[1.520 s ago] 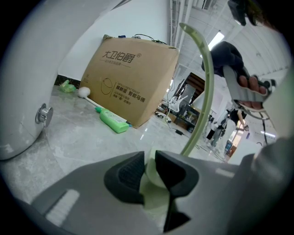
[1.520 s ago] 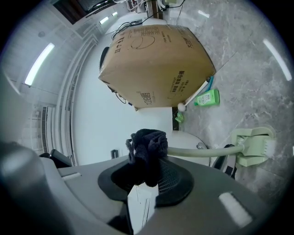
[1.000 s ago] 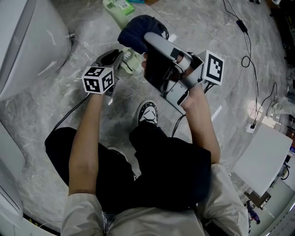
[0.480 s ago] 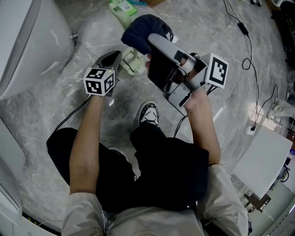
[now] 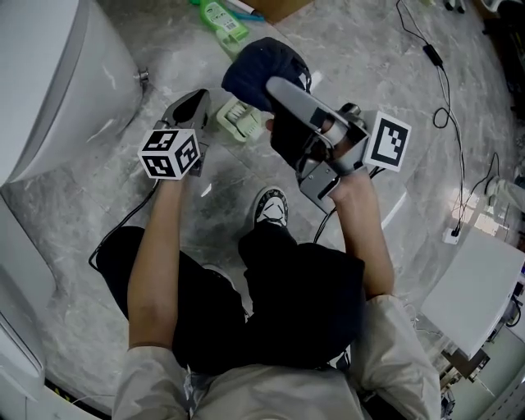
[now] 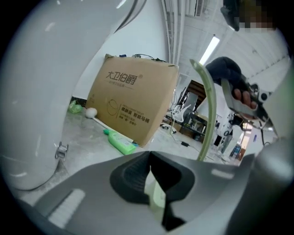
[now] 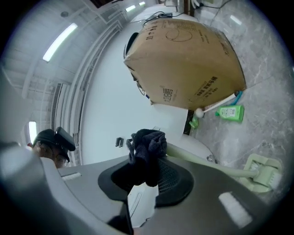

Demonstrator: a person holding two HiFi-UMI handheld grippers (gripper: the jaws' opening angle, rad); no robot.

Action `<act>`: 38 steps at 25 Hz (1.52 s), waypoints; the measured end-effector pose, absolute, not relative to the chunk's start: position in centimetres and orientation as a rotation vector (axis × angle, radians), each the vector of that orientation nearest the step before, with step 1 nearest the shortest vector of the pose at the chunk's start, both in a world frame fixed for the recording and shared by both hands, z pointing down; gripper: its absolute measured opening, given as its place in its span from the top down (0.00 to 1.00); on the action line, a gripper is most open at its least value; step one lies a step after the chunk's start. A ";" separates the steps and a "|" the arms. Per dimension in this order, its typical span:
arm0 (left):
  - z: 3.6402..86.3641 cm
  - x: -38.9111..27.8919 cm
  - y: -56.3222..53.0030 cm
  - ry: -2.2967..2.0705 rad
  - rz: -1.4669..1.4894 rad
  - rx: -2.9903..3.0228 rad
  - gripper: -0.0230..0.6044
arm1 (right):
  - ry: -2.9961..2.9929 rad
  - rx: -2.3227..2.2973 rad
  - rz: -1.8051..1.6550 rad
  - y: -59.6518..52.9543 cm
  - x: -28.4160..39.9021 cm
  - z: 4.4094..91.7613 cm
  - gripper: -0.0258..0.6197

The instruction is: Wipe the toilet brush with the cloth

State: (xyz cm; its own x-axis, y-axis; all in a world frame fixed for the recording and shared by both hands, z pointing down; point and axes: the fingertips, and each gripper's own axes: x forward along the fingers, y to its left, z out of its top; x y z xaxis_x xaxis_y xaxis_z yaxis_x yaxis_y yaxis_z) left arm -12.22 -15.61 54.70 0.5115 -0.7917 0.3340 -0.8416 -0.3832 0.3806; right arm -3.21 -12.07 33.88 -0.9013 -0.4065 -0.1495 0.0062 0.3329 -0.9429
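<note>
My left gripper [image 5: 199,105] is shut on a pale green toilet brush, close to its head [image 5: 237,120]. In the left gripper view the green stem [image 6: 156,196] sits pinched between the jaws, and the handle [image 6: 209,110] curves upward. My right gripper [image 5: 272,80] is shut on a dark blue cloth [image 5: 256,64], which hangs bunched just above the brush head. In the right gripper view the cloth [image 7: 146,152] rests against the handle [image 7: 206,167], which runs down to the brush head [image 7: 262,172]. The handle is hidden under the cloth in the head view.
A white toilet [image 5: 57,74] stands at the left. A green bottle [image 5: 224,18] lies on the grey marble floor [image 5: 205,197] by a cardboard box [image 6: 133,98]. Cables [image 5: 439,74] trail at the right. The person's shoe [image 5: 271,205] is below the grippers.
Both grippers keep their holds. The right gripper and cloth have shifted slightly to the right of the brush head, and the head camera has drifted.
</note>
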 end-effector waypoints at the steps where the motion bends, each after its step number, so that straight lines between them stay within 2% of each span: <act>1: 53.8 -12.5 -15.8 -1.346 0.106 2.251 0.96 | 2.279 -0.372 -1.553 -12.0 -3.1 33.7 0.83; 14: 45.5 -16.0 -15.0 -1.449 -0.139 2.214 0.96 | 2.426 -0.422 -1.366 -11.8 -2.5 32.7 0.83; 24: 36.5 -17.1 -11.3 -1.572 -0.236 2.182 0.96 | 2.455 -0.496 -1.276 -11.7 1.6 28.2 0.83; 31: 28.0 -17.8 -8.9 -1.702 -0.198 2.170 0.96 | 2.600 -0.688 -1.170 -10.8 3.2 22.7 0.83; 38: 16.5 -16.5 -7.9 -1.678 -0.169 2.240 0.96 | 2.660 -1.066 -1.010 -10.9 5.2 14.7 0.83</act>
State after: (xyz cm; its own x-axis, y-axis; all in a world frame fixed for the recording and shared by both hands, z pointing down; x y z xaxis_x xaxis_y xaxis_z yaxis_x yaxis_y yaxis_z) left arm -16.47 -7.89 16.51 0.2969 -0.9491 0.1052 -0.9092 -0.2473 0.3350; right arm 5.25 -10.91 14.66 -0.7490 -0.6471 0.1423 -0.5786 0.5341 -0.6164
